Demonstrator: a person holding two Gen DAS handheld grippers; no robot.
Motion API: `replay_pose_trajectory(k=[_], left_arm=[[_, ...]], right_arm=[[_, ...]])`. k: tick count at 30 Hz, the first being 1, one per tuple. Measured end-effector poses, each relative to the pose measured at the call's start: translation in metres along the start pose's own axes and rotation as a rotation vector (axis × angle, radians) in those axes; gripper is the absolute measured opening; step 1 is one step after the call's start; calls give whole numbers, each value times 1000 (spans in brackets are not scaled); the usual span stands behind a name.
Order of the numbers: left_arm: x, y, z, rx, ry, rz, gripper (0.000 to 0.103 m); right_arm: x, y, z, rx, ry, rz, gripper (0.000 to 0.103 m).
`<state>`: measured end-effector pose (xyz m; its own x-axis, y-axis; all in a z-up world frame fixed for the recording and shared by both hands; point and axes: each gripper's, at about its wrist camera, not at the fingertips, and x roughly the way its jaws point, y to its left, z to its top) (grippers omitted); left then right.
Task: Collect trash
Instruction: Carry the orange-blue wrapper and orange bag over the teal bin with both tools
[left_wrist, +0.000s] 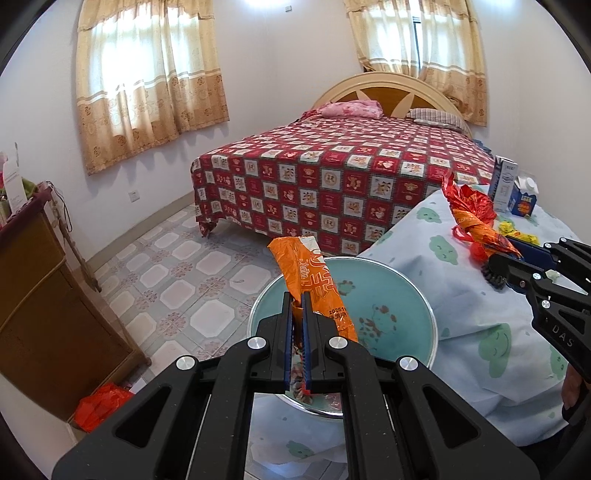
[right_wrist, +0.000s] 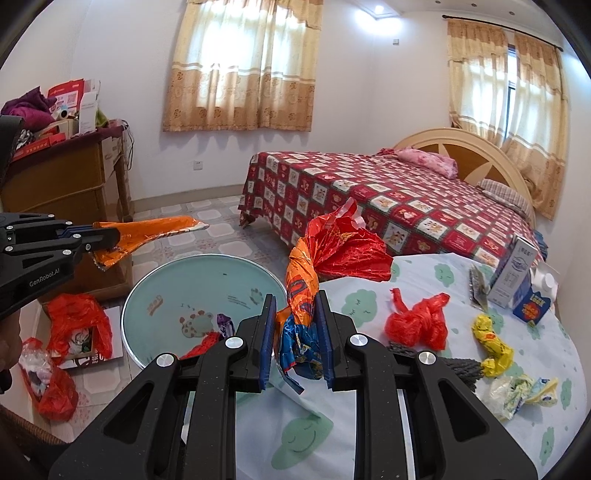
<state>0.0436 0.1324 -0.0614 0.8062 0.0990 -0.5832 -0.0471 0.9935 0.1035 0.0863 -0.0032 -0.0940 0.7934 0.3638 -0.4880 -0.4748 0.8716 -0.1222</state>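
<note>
My left gripper (left_wrist: 296, 301) is shut on a flat orange snack wrapper (left_wrist: 309, 271) and holds it above the teal round basin (left_wrist: 402, 310). It shows at the left of the right wrist view (right_wrist: 110, 236), with the wrapper (right_wrist: 147, 232) sticking out sideways. My right gripper (right_wrist: 296, 302) is shut on a crumpled red, orange and blue foil wrapper (right_wrist: 325, 254), held up over the table edge beside the basin (right_wrist: 177, 280). In the left wrist view it (left_wrist: 506, 254) holds that wrapper (left_wrist: 472, 214) at the right.
On the cloud-print tablecloth (right_wrist: 369, 306) lie a red plastic bag (right_wrist: 417, 323), a yellow wrapper (right_wrist: 493, 345), crumpled clear wrappers (right_wrist: 517, 393) and two cartons (right_wrist: 517, 273). Red bags (right_wrist: 77, 325) lie on the tiled floor. A wooden cabinet (left_wrist: 33, 280) stands left, and a bed (left_wrist: 332, 177) behind.
</note>
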Motion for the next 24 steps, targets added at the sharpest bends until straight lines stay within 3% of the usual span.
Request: replay_pose_trajectory(k=[24], left_arm=[[8,17,-3,-41,20,37,4]], right_arm=[[22,36,13,-81,1,55,22]])
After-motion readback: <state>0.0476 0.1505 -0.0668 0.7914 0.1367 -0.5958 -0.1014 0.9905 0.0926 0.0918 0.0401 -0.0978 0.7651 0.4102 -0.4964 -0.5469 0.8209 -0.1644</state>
